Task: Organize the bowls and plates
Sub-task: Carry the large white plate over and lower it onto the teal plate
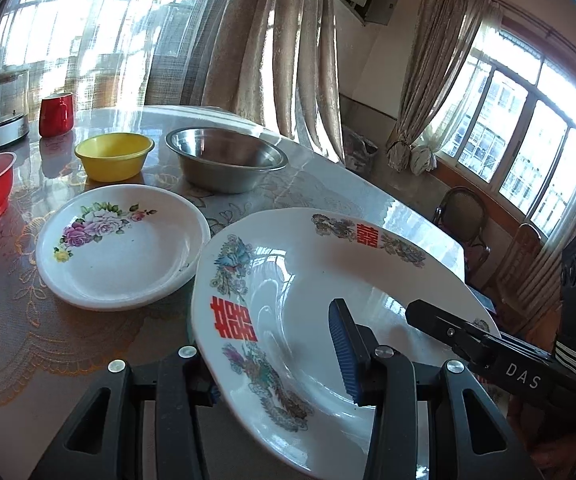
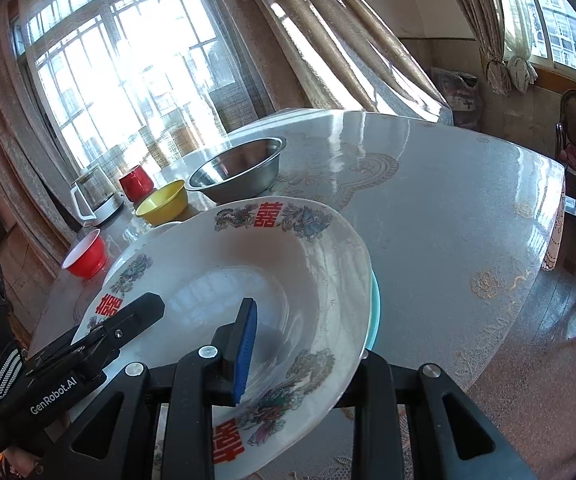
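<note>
Both claws are clamping the big plate [image 1: 320, 280] by its near rim, the left claw [image 1: 279, 364] on one side and the right claw [image 2: 300, 344] on the other, carrying it tilted above the table [image 2: 448, 208]. The flowered plate [image 1: 121, 246] is lying just beyond, toward the left claw's side, likely the stacking spot.

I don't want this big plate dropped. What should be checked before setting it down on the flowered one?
1. Left gripper jaws clamped on the large white dragon-pattern plate rim: ok.
2. Right gripper jaws clamped on the opposite rim: ok.
3. Big plate level: not ok, tilted.
4. Small white rose-pattern plate bare on top: ok.
5. Yellow plastic bowl and round steel bowl clear of the smaller plate: ok.
6. Teal edge under the big plate identified: cannot tell.
</note>
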`<action>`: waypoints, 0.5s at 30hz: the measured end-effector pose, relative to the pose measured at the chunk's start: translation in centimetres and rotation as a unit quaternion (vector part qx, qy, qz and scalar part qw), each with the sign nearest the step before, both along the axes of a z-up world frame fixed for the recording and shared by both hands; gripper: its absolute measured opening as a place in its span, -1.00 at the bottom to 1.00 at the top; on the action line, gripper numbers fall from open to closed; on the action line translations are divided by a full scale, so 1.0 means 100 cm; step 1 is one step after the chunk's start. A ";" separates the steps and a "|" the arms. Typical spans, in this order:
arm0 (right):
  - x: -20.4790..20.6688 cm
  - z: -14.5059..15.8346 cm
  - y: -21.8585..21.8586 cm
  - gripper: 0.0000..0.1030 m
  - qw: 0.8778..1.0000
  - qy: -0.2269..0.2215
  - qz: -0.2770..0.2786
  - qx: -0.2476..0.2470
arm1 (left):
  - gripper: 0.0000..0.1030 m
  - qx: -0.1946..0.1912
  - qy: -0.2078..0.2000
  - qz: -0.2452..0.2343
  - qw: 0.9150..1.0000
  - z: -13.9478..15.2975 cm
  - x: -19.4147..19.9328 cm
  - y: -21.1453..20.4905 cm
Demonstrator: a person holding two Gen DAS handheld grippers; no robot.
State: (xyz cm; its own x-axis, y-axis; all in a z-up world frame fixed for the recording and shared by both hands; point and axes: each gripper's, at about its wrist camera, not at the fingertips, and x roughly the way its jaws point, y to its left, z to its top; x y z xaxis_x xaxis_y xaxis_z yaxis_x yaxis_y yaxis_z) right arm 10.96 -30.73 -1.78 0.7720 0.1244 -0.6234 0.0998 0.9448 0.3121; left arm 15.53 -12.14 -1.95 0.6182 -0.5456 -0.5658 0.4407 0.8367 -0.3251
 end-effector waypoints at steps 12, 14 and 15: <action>0.023 -0.021 -0.016 -0.47 0.999 0.027 -0.027 0.023 | -0.15 0.018 0.057 -0.025 0.998 -0.016 0.023 -0.015; 0.024 -0.022 -0.017 -0.47 0.999 0.027 -0.033 0.016 | -0.15 0.017 0.057 -0.030 0.998 -0.016 0.027 -0.016; 0.026 -0.023 -0.017 -0.47 0.999 0.028 -0.034 0.012 | -0.15 0.018 0.060 -0.030 0.998 -0.017 0.028 -0.016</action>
State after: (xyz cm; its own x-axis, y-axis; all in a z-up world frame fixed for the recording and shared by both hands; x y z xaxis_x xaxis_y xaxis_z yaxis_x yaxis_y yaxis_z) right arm 13.53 -32.45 -4.09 0.7430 0.0883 -0.6634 0.1815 0.9275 0.3267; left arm 18.34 -13.76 -3.65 0.5118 -0.5586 -0.6527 0.4511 0.8213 -0.3492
